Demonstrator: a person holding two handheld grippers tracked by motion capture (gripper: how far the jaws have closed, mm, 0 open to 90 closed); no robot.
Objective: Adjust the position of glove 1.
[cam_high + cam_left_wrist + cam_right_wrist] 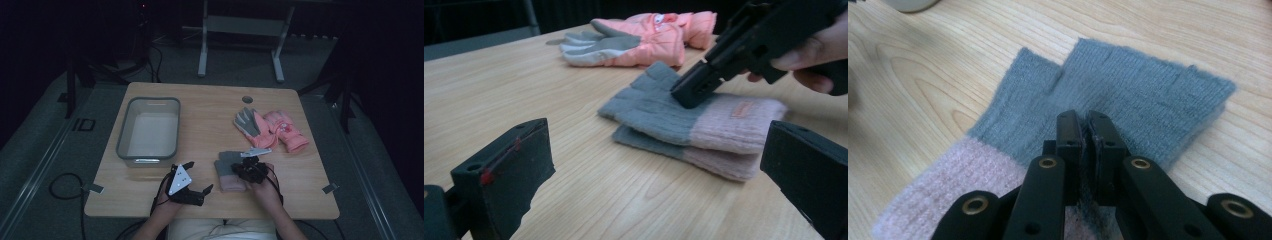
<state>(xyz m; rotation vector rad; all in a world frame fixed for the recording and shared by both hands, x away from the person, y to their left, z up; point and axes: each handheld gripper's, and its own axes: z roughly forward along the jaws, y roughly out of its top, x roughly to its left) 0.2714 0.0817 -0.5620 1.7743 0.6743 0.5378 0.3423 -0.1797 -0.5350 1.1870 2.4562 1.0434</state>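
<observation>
Our right claw (1087,131) was pinched tight on the top one of the stacked grey-and-pink knit gloves (684,125), which sat at the near right of the bench (210,135). The left claw (659,185) hung wide, holding nothing, just left of them. We figured the bite was thin, so the knit could slip free, or the lower glove could drag along, well short of the grey bin (148,129) at far left.
</observation>
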